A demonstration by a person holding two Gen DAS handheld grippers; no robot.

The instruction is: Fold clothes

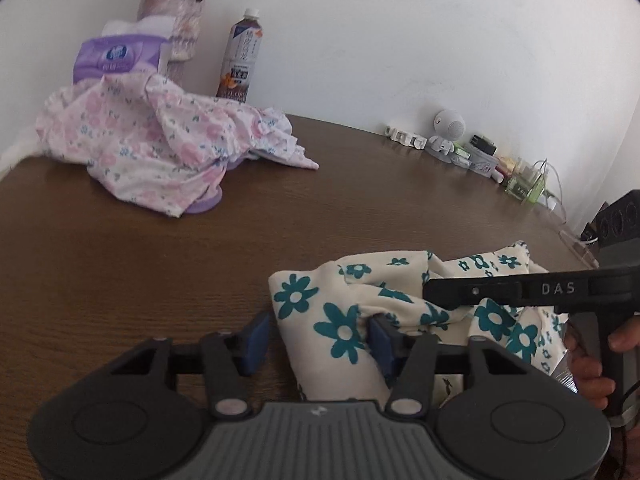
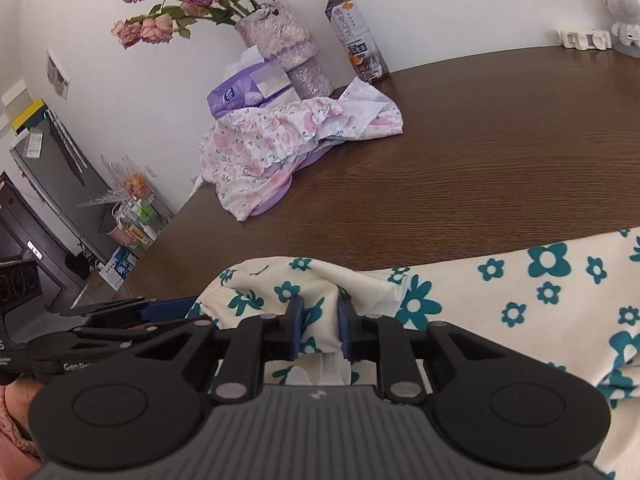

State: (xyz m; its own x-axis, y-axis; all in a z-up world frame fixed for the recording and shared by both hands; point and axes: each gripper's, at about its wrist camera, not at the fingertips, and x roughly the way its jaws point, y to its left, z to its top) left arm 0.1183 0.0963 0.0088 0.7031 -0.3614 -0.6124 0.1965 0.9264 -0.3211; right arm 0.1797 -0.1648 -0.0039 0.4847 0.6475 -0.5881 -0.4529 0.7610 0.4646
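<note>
We're mid-fold on cream flowered garment (image 2: 500, 300): right gripper (image 2: 319, 328) pinches bunched fabric, left gripper (image 1: 316, 340) spread wide around garment's edge. Next, likely: left clamps, we lift together.

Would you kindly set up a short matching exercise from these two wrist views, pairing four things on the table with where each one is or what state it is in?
Things:
1. cream garment with teal flowers
2. pink floral garment
3. tea bottle
4. tissue box

Places or states:
A. upright by the wall
B. crumpled in a heap at the far side of the table
C. beside the vase, behind the heap
D. pinched between the fingers of the right gripper

Pairs: 1-D, 2-B, 3-A, 4-C
</note>
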